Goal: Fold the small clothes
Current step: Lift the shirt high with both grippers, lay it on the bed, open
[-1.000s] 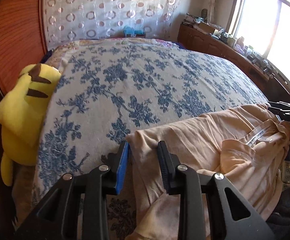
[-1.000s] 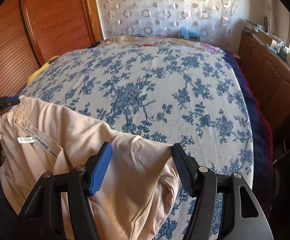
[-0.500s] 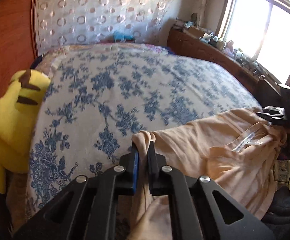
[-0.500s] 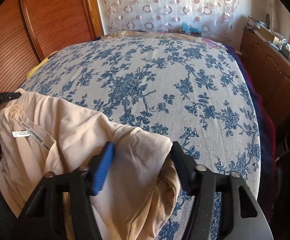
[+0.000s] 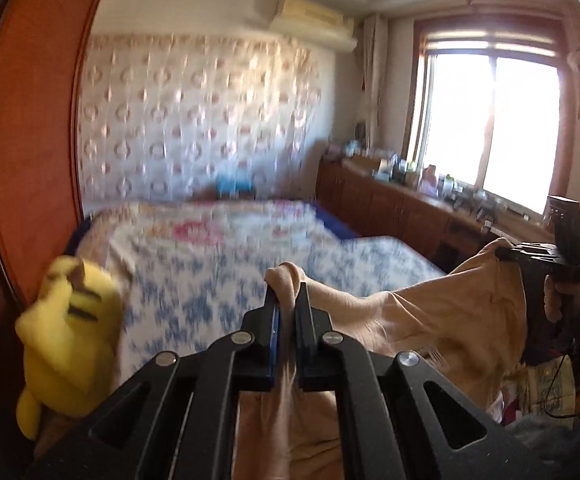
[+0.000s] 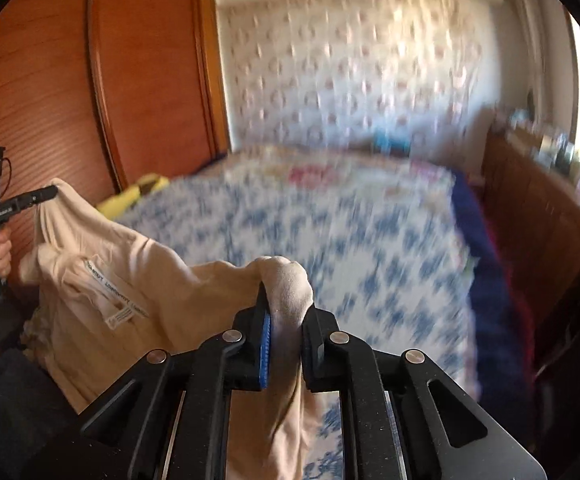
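Both tools are clamped on one beige garment [image 5: 442, 320], which hangs stretched between them above the near end of the bed [image 5: 217, 280]. In the left wrist view the left hand-held gripper [image 5: 286, 308] has its jaws drawn together on a bunched corner of the cloth, a knob of fabric poking out past the tips and the rest trailing down between the black fingers. To the far right in that view the right hand-held gripper [image 5: 508, 254] pinches another corner, and the cloth sags in a shallow curve between the two. In the right wrist view its jaws squeeze a thick wad of the pale fabric, and the garment runs left to the other tool, with a white label [image 6: 119, 314] and a printed inner tape showing on the near side. The bed carries a blue-flowered cover [image 6: 370, 248]. A yellow plush toy [image 5: 65, 344] sits at the bed's left edge against the wooden wardrobe [image 6: 101, 80]. A bright window [image 5: 494, 128] lies at the far right, above a low cluttered cabinet [image 5: 394, 200]. Both backgrounds are blurred.
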Motion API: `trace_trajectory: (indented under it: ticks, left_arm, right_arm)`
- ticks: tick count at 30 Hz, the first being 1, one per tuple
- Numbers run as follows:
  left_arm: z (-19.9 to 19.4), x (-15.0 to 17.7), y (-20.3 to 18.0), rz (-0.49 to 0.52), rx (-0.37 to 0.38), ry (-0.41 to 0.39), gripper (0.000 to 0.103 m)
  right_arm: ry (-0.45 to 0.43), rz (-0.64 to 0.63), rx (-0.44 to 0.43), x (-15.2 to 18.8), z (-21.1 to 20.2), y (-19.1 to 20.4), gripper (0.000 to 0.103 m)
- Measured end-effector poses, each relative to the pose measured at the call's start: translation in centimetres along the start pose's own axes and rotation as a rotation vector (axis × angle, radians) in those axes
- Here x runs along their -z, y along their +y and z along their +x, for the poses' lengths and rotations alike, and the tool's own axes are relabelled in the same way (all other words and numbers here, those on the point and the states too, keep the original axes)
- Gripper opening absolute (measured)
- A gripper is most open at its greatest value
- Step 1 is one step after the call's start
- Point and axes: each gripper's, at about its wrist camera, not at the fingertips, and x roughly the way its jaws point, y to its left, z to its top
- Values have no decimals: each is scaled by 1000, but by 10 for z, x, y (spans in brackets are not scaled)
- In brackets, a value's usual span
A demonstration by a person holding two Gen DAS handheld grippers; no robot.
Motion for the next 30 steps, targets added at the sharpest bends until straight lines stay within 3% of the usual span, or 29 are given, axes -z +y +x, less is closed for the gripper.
trace_trajectory:
  ticks: [6, 17, 25, 30]
  left_arm:
    - [-37, -42, 1, 12, -8, -124, 3]
    - [-109, -89, 4, 40, -23, -319, 3]
    - [-126, -132, 5, 80, -61, -409, 3]
    - [-109, -161, 12, 90, -105, -413, 3]
  right_arm:
    - [-176, -87, 39, -51, -75, 22, 9]
    - [-370, -148, 49, -106, -171, 39, 9]
    - [-465, -207, 53, -140, -214, 58, 9]
    - [-510, -235, 77, -173, -220, 62, 9]
